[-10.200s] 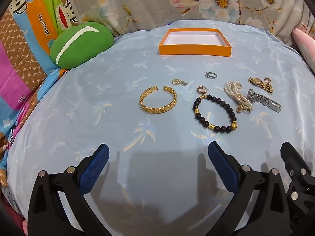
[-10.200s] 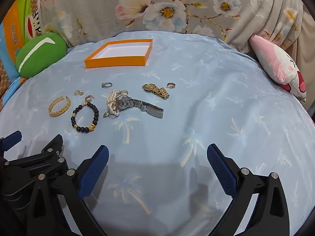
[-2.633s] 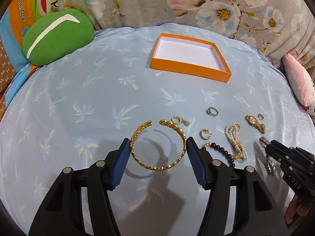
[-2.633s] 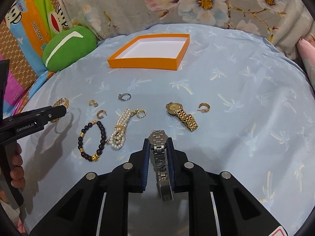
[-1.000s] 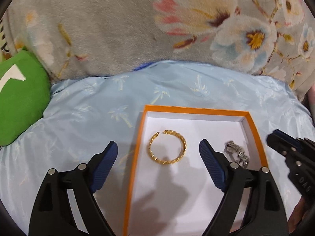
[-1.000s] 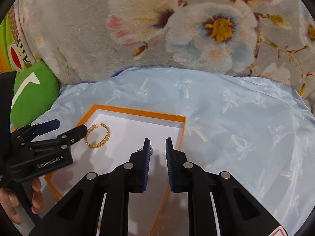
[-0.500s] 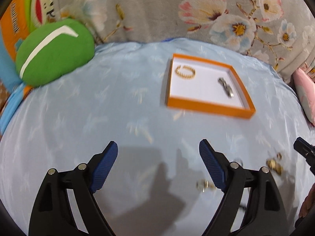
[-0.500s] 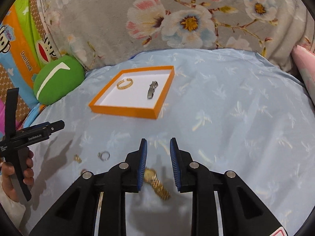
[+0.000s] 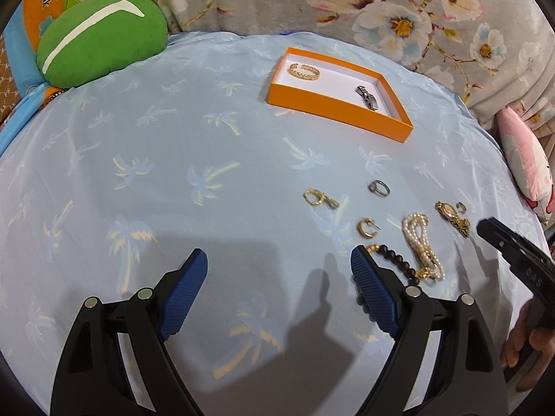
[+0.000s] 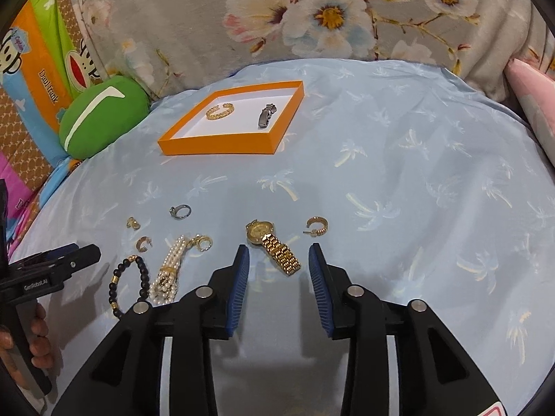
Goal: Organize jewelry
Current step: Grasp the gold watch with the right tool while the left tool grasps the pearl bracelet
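An orange box (image 9: 333, 110) (image 10: 215, 147) lies far back on the blue sheet and holds a gold bangle (image 9: 304, 71) (image 10: 220, 111) and a silver watch (image 9: 367, 97) (image 10: 265, 115). My right gripper (image 10: 279, 258) hovers just short of a gold watch (image 10: 274, 245); its jaws are opening and nothing is between them. My left gripper (image 9: 279, 265) stands open and empty over bare sheet, left of a black bead bracelet (image 9: 395, 262) (image 10: 129, 286). A pearl bracelet (image 9: 421, 244) (image 10: 170, 265), a silver ring (image 9: 378, 187) (image 10: 180, 211) and gold hoop earrings (image 9: 366, 227) (image 10: 316, 226) lie loose nearby.
A green cushion (image 9: 100, 38) (image 10: 102, 121) sits at the back left. A floral blanket (image 10: 312, 10) rises behind the box, and a pink pillow (image 9: 527, 159) lies at the right edge. A small gold clasp (image 9: 319, 198) rests left of the ring.
Both grippers pulled back from the box, leaving the bangle and silver watch inside. The right gripper's jaws have spread wider and now hang near the gold watch. The left stays wide.
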The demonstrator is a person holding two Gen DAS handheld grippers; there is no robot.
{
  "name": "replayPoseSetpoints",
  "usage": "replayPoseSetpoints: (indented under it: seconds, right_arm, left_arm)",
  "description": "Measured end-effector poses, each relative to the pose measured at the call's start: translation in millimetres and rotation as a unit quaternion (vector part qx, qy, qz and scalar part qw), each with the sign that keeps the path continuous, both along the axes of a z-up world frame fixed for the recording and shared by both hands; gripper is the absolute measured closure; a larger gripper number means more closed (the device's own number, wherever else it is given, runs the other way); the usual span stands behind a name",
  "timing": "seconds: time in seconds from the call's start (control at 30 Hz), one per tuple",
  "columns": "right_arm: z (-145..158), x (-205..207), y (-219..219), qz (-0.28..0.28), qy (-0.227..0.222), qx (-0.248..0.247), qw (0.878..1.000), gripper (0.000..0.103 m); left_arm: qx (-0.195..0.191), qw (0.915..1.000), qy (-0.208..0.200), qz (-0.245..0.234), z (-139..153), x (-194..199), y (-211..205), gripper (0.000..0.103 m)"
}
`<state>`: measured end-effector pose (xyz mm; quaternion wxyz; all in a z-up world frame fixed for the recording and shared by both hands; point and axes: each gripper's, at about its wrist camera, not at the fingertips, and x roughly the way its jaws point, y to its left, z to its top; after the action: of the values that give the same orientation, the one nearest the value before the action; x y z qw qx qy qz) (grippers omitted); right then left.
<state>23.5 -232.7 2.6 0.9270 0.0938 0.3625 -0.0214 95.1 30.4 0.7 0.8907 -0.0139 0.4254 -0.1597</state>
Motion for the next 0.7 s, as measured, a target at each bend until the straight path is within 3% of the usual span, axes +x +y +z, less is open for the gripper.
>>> replayPoseSetpoints:
  seconds: [0.13, 0.43, 0.5, 0.63, 0.7]
  right_arm:
    - [-4.6, 19.2, 5.8, 0.028, 0.019, -0.023, 0.999, 0.057]
    - [-13.7, 47.6, 7.3, 0.044, 0.056, -0.022, 0.997, 0.057]
    - [-15.1, 49.1, 10.4, 0.047, 0.062, -0.029, 0.997, 0.06]
    - [-15.4, 47.2, 13.9, 0.042, 0.065, -0.039, 0.996, 0.081]
    - [-15.4, 44.2, 14.4, 0.035, 0.064, -0.035, 0.997, 0.082]
  left_arm:
    - [0.016, 0.9998, -0.008, -0.008, -2.6, -6.5, -5.6, 0.021]
    - [-0.003, 0.9996, -0.007, -0.028, -2.5, -11.6, -6.2, 0.02]
    - [-0.008, 0.9994, 0.0, -0.034, -3.7, -12.9, -7.0, 0.02]
    - [-0.01, 0.999, 0.002, -0.044, -3.9, -18.6, -11.9, 0.02]
    - [-0.01, 0.9988, 0.004, -0.048, -4.5, -20.9, -14.7, 0.02]
